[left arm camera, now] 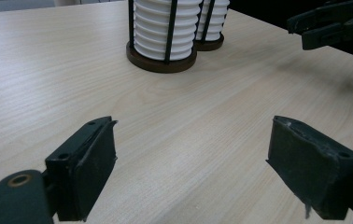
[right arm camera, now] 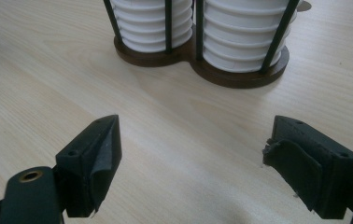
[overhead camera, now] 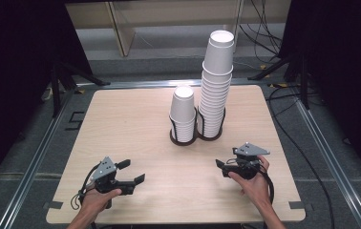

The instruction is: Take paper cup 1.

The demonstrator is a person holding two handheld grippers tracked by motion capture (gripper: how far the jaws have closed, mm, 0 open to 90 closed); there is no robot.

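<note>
You are working at a light wooden table [overhead camera: 135, 143], and it is carrying a dark double cup holder [overhead camera: 195, 136] near its middle. In the right ring of the holder, the tall stack of white paper cups [overhead camera: 217, 86] is standing upright and is reaching well above the short stack of white paper cups [overhead camera: 183, 114], which is standing in the left ring just beside it. Both stacks are well apart from your hands. Your left gripper [overhead camera: 131, 171] is resting low over the near left part of the table, and its jaws are standing released with nothing between them. Your right gripper [overhead camera: 222, 167] is sitting at the near right, also released and grasping nothing, and it is pointing toward the left one.
</note>
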